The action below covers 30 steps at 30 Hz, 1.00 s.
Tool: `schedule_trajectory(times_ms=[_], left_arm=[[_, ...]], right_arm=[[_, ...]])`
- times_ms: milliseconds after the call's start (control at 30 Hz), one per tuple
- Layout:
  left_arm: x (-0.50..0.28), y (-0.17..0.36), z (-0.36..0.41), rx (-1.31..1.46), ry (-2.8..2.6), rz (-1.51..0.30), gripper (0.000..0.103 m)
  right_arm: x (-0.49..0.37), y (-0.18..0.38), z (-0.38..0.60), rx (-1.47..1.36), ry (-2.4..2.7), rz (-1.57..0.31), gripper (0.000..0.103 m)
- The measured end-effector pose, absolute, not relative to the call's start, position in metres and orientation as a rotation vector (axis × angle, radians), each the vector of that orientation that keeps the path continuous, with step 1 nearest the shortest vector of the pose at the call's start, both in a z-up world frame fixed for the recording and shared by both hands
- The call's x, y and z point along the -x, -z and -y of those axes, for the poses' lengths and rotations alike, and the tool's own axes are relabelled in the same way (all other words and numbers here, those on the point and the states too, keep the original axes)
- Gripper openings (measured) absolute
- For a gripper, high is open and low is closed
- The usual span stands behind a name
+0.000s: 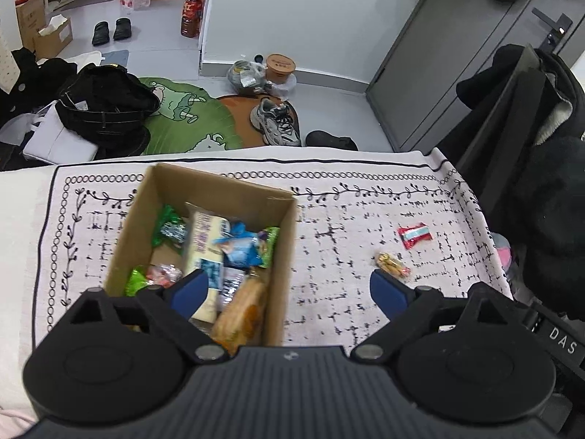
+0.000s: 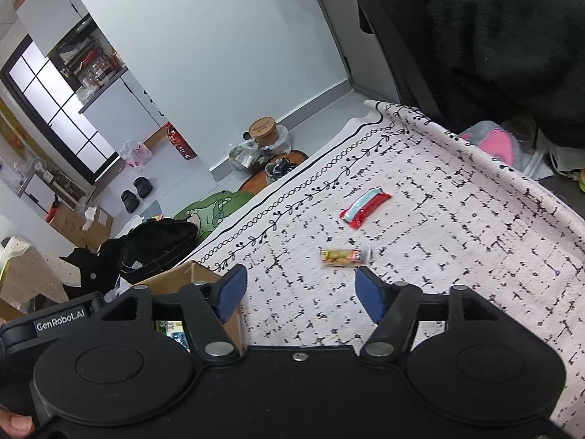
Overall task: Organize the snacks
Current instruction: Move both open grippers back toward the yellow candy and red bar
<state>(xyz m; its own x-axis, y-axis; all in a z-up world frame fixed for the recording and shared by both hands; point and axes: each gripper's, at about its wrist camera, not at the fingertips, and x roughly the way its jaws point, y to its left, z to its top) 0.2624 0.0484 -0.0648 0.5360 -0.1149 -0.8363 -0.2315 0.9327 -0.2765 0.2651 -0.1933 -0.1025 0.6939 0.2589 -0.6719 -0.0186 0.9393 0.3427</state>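
Snacks: most sit packed in the cardboard box (image 1: 204, 241) on the patterned tablecloth (image 1: 347, 292). Two lie loose on the cloth: a red wrapped bar (image 1: 415, 235) and, at about 7 o'clock from it, a small yellow biscuit pack (image 1: 393, 264), near each other but apart. I read my left gripper (image 1: 289, 289) as spread wide with nothing held, one blue pad over the box, the other just beside the biscuit pack. My right gripper (image 2: 299, 294) is parted and empty; the biscuit pack lies just beyond its fingertips at 12 o'clock.
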Motion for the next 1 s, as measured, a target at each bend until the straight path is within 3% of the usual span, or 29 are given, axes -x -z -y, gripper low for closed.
schedule_trajectory(times_ms=[367,933,1000], left_arm=[[-0.271,0.064,-0.01,0.344,-0.063,-0.986,0.103],[-0.305,0.077,0.033,0.328,-0.072,-1.002,0.103],[-0.31,0.082,0.037,0.335,-0.072,-1.009,0.103]], right_arm=[[-0.271,0.104,0.227,-0.331,-0.14,-0.769,0.102],[-0.316,0.107,0.266,-0.343,-0.158,-0.769,0.103],[-0.32,0.12,0.271,-0.361,-0.146,-0.784,0.096]])
